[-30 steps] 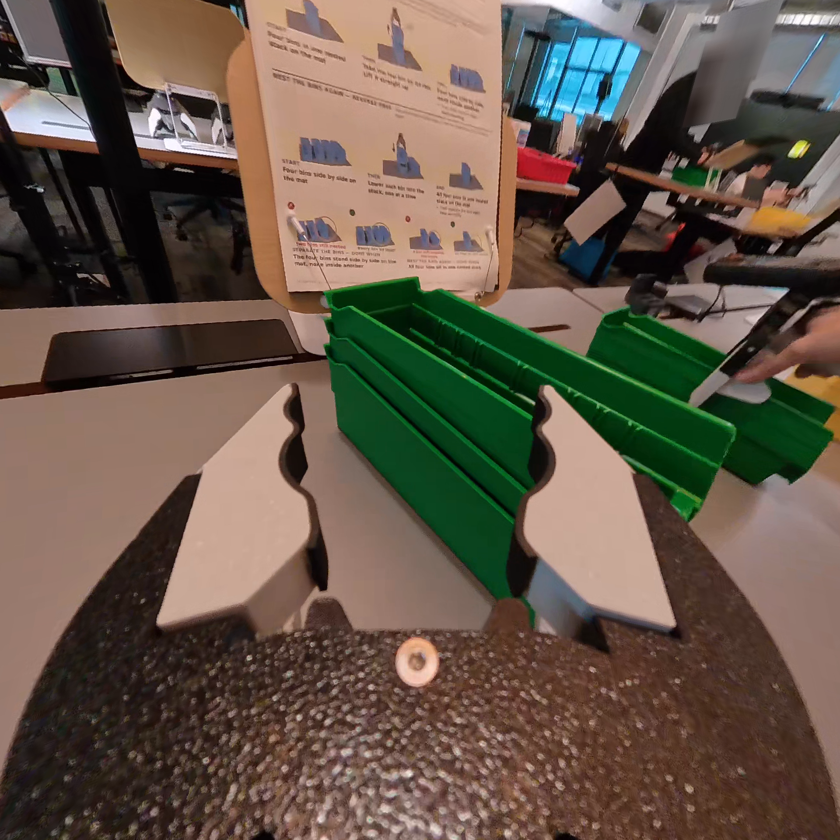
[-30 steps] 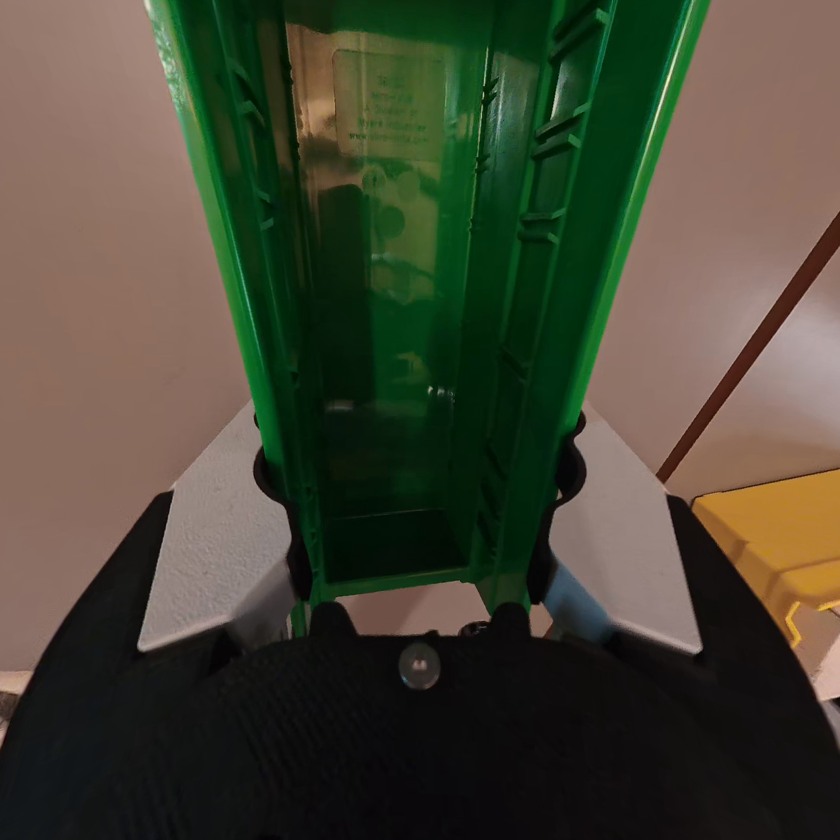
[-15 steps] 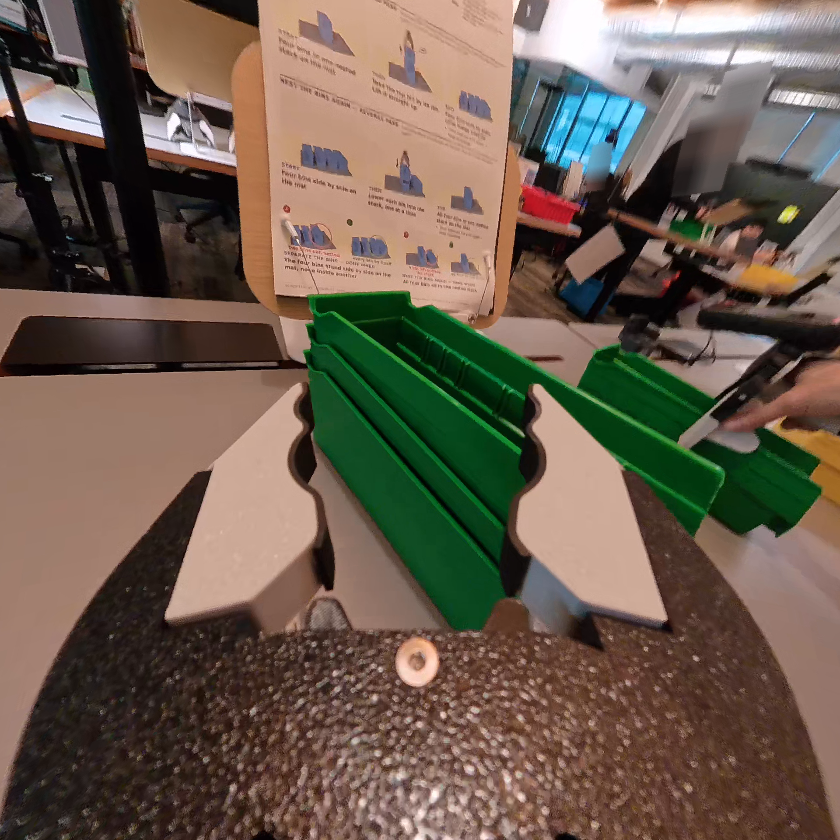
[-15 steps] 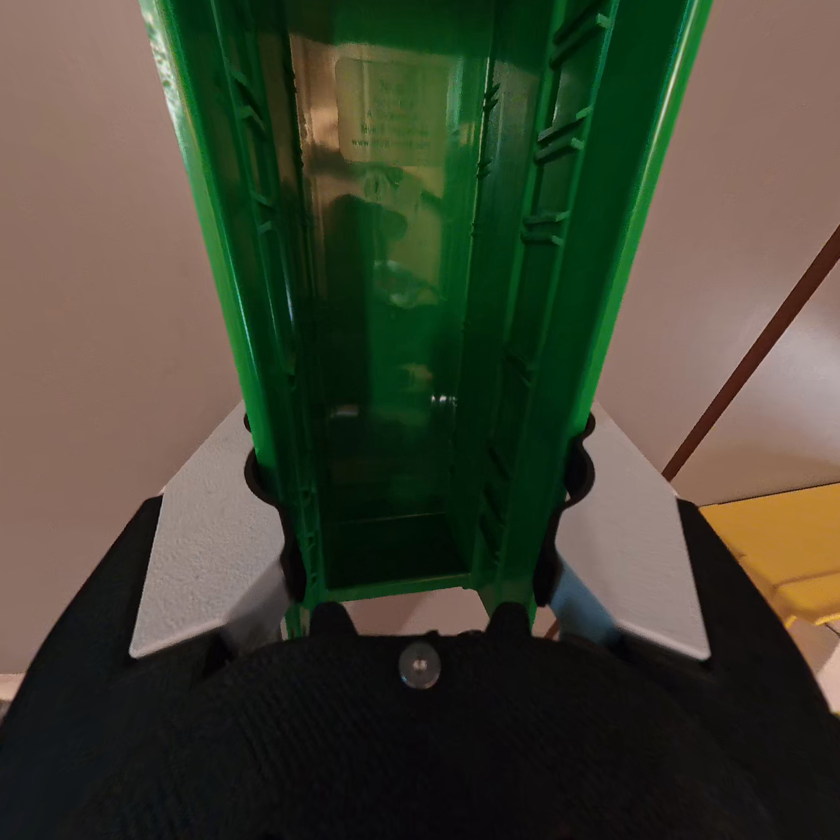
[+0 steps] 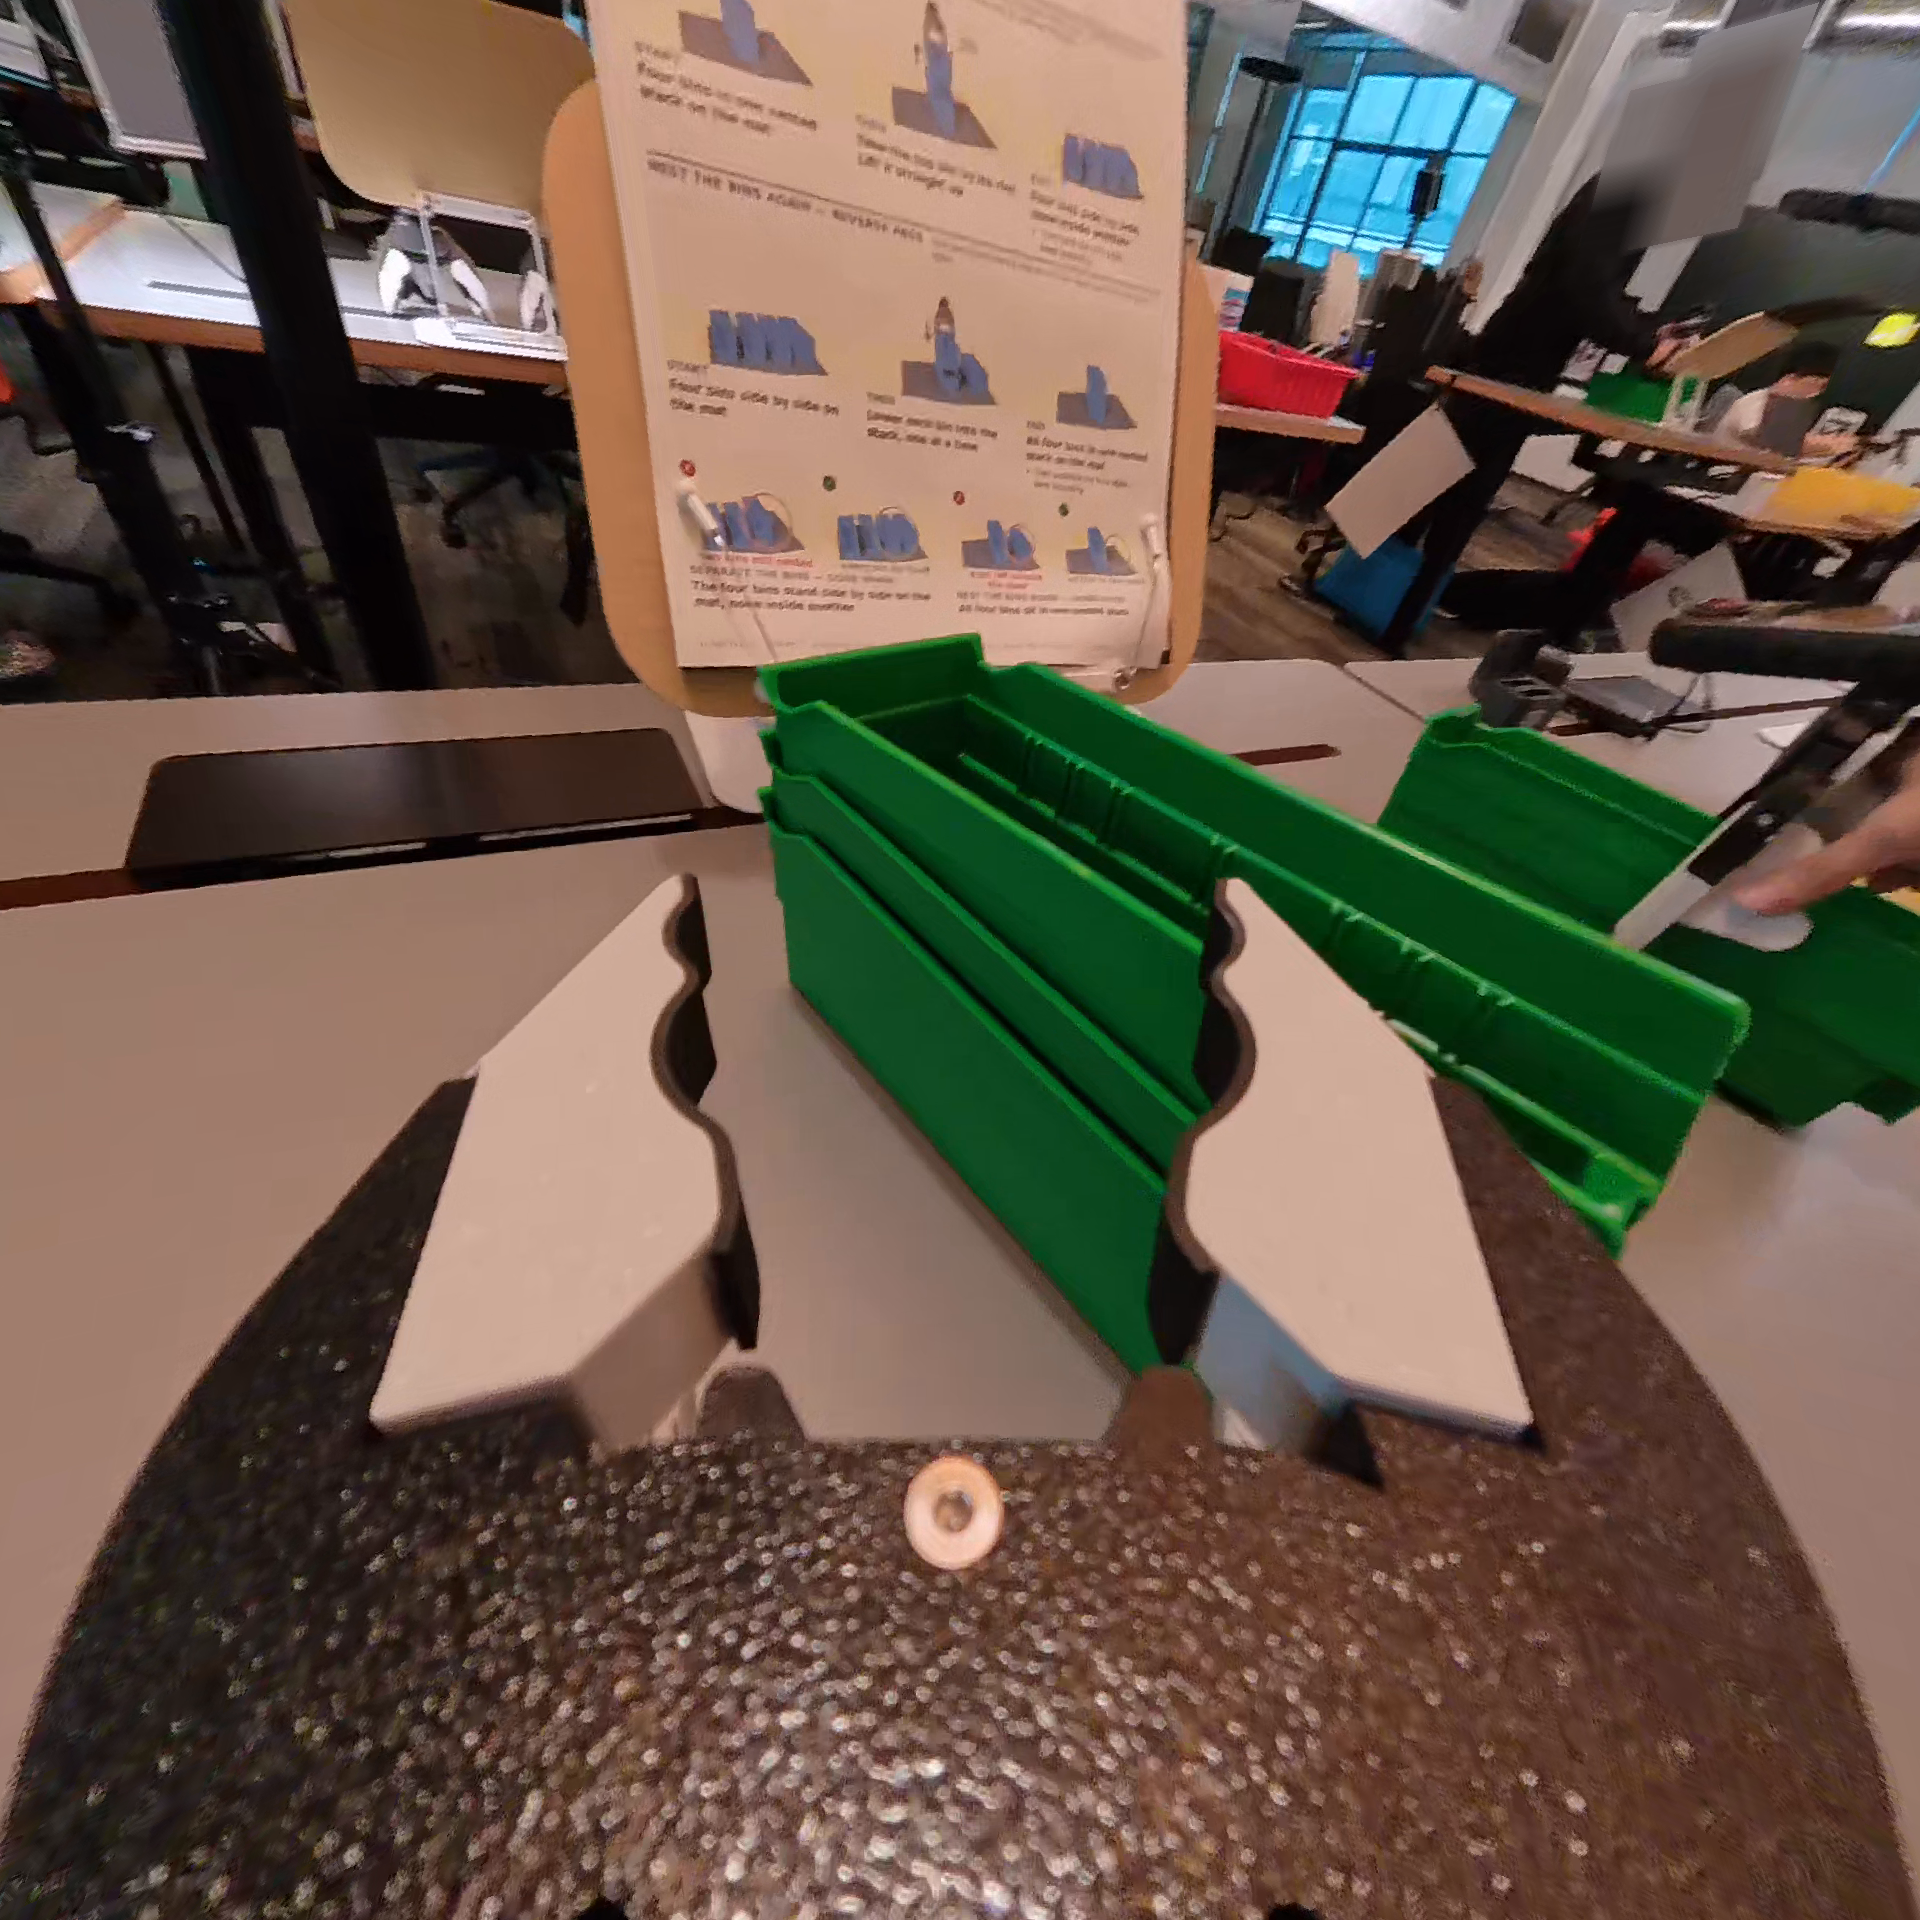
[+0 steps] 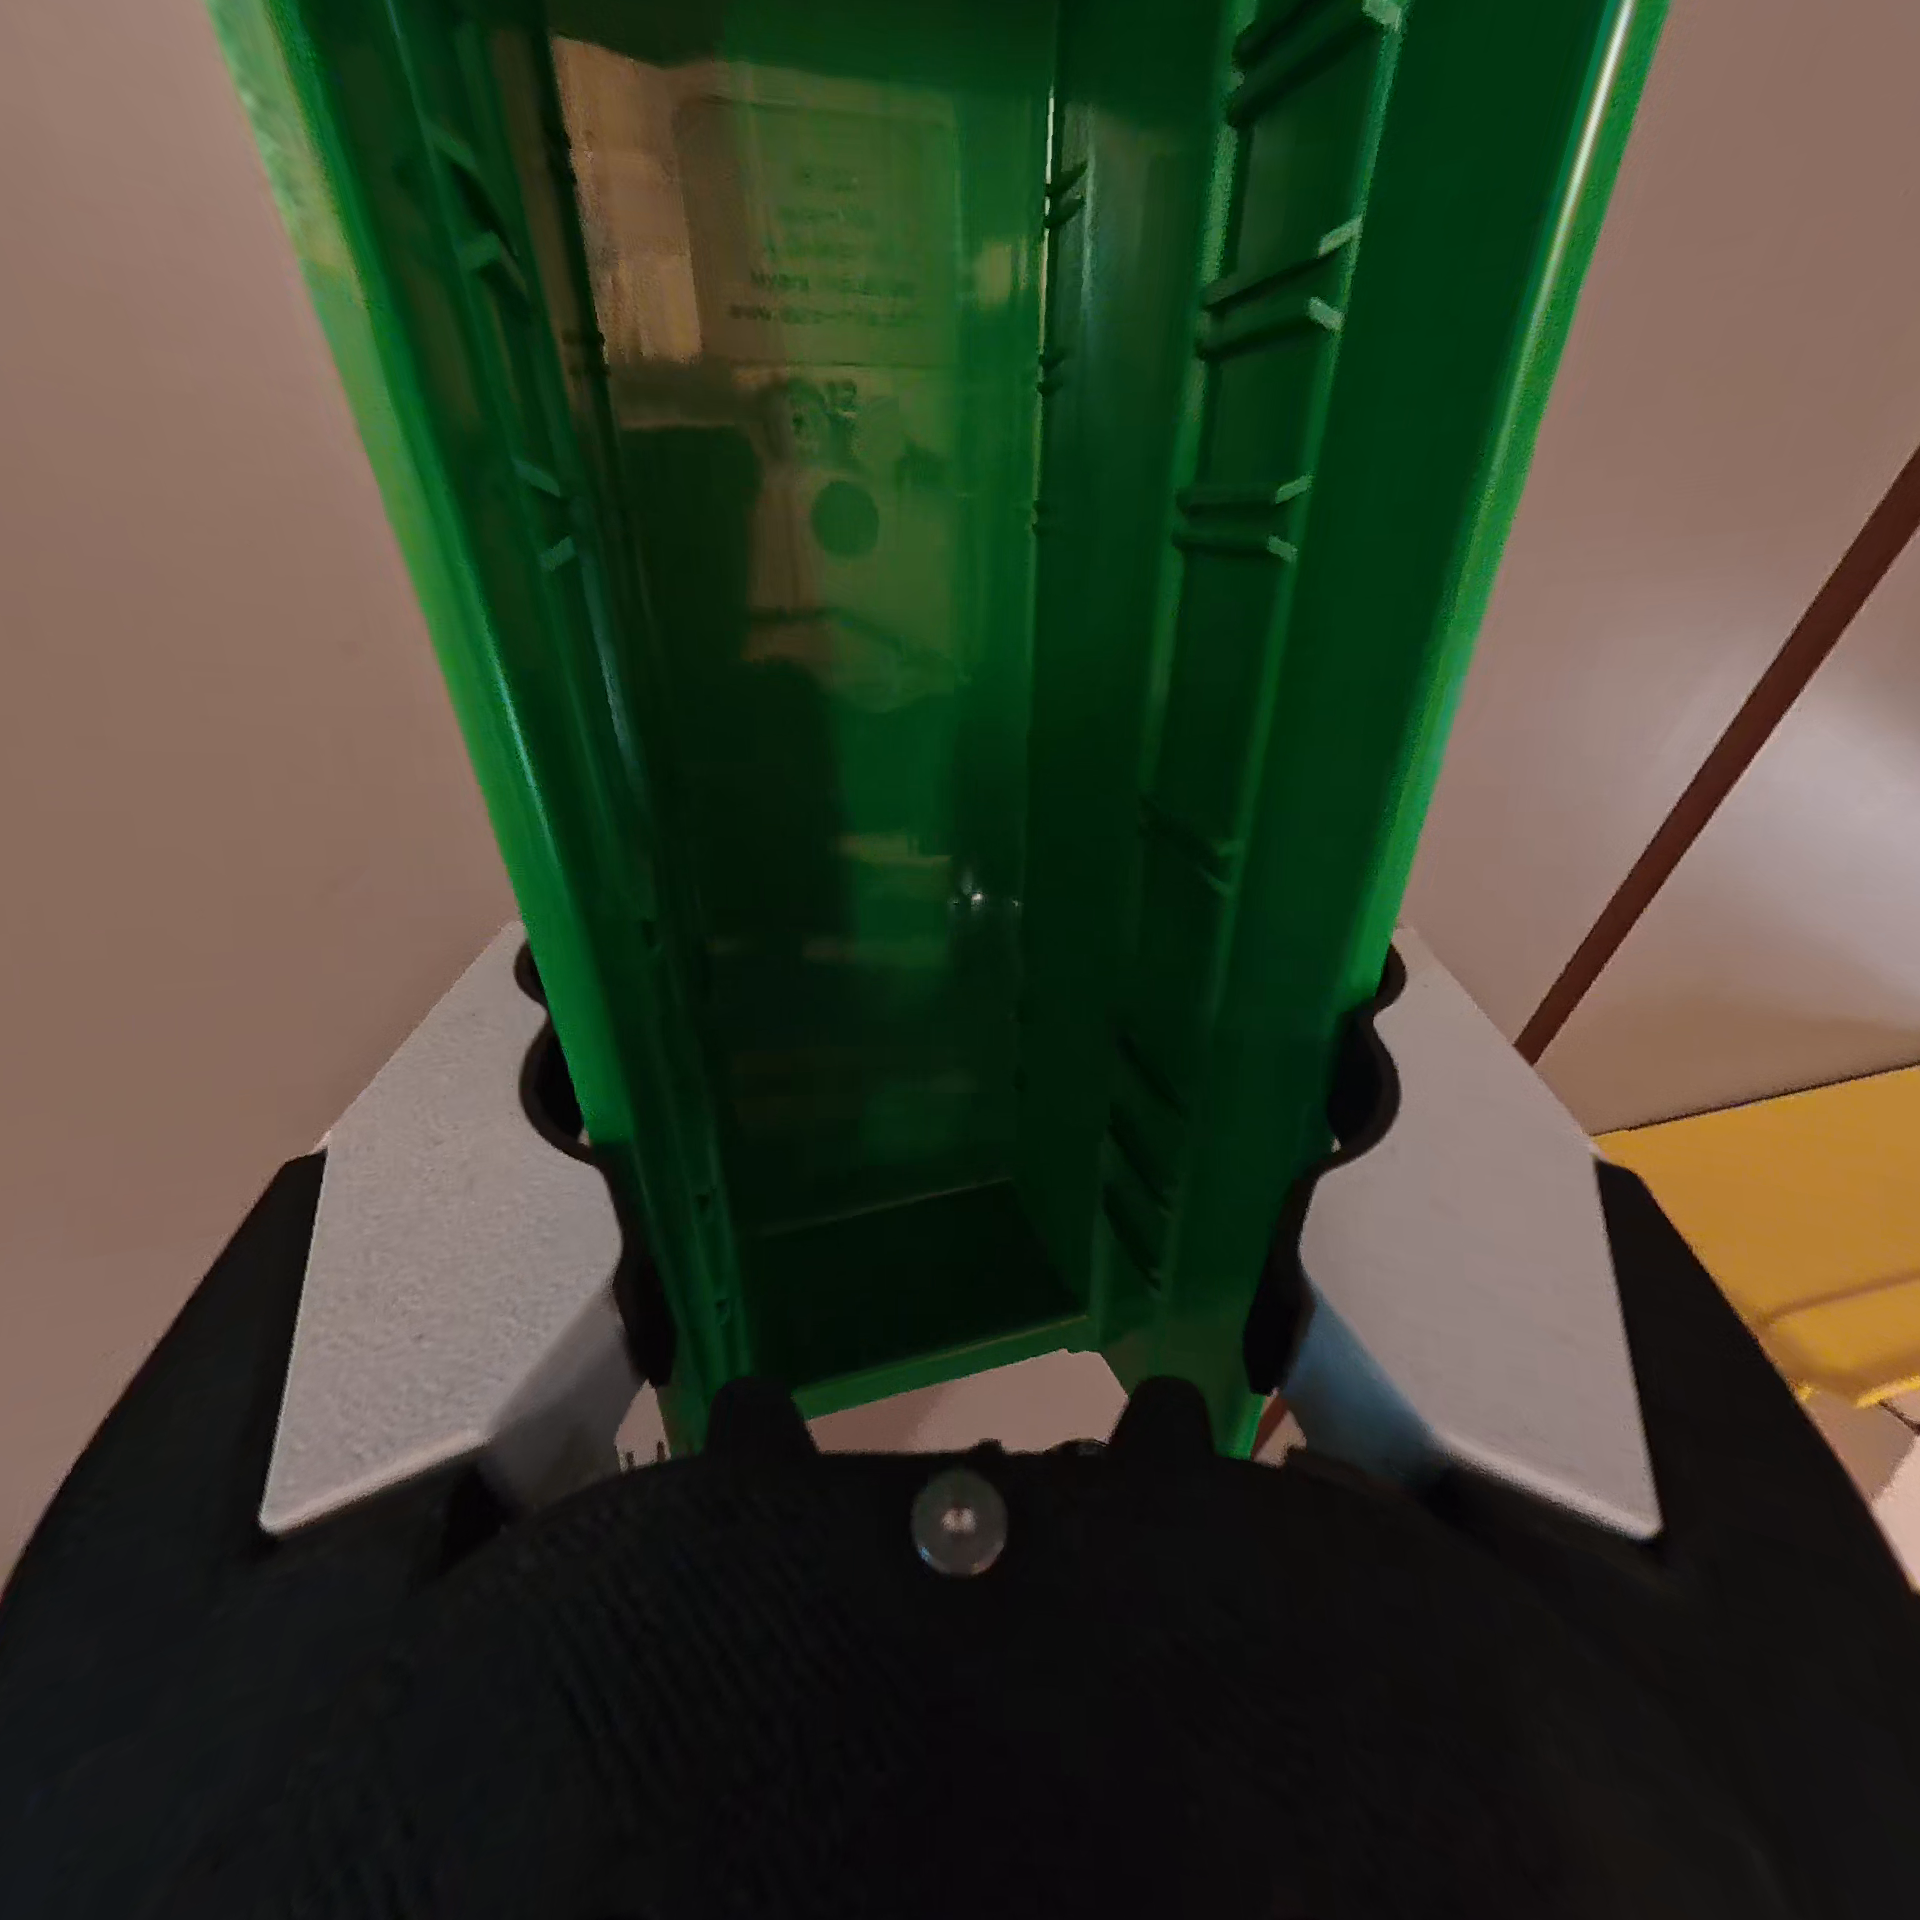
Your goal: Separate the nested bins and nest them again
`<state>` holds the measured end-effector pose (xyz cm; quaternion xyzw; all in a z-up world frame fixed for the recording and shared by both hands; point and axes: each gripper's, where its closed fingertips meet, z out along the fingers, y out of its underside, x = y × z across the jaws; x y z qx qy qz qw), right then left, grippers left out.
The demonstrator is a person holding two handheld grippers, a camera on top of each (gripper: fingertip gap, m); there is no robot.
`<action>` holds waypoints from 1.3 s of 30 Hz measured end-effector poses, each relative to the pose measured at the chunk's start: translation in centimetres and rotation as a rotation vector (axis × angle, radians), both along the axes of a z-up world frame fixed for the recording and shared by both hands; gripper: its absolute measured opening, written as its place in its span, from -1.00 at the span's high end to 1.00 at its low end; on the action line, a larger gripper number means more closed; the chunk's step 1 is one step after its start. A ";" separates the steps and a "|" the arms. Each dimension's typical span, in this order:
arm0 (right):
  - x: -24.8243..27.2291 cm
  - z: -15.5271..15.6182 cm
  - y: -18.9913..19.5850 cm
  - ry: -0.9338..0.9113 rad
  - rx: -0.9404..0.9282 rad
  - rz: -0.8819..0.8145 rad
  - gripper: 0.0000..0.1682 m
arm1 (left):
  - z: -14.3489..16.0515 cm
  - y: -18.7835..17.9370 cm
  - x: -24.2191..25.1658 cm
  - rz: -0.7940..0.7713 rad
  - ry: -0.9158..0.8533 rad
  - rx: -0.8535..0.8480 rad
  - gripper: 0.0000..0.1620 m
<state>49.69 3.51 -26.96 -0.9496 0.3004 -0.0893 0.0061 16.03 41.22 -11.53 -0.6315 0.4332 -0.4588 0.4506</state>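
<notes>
A stack of nested green bins (image 5: 997, 997) stands on the grey table (image 5: 312, 1091) in the left wrist view. My left gripper (image 5: 956, 1039) is open and empty at the stack's near left corner. Its right finger (image 5: 1340, 1195) overlaps the stack's near end, and bare table shows between the fingers. A separate green bin (image 5: 1538, 831) lies to the right, with my right gripper (image 5: 1714, 904) and a hand on it. In the right wrist view my right gripper (image 6: 956, 966) is shut across that green bin (image 6: 935, 623), one finger on each outer side wall.
An instruction sheet on a cardboard board (image 5: 894, 312) stands just behind the stack. A black panel (image 5: 416, 800) is set into the table at the back left. A yellow box (image 6: 1745, 1247) lies right of the held bin. Desks and people fill the room behind.
My left gripper swayed a little toward the stack and back, staying open. My right gripper stays clamped on the bin, which has turned slightly in view, and the yellow box sits higher in view.
</notes>
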 end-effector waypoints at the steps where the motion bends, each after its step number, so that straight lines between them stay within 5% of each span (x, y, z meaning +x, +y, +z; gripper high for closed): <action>1: 0.0 0.0 0.0 0.004 0.003 -0.005 -0.73 | -0.4 0.2 -0.1 0.008 0.012 0.004 -0.15; 23: -1.3 1.0 0.0 0.184 0.111 -0.046 -0.63 | -1.7 -0.6 -0.4 -0.057 0.098 0.021 -0.13; 29: -1.9 1.4 -0.2 0.220 0.096 -0.072 -0.45 | -1.2 -0.8 -0.4 -0.070 0.077 0.028 -0.03; 39: -1.9 6.6 0.8 0.208 0.208 -0.236 -0.24 | -4.3 -3.0 1.7 -0.188 0.164 -0.025 0.01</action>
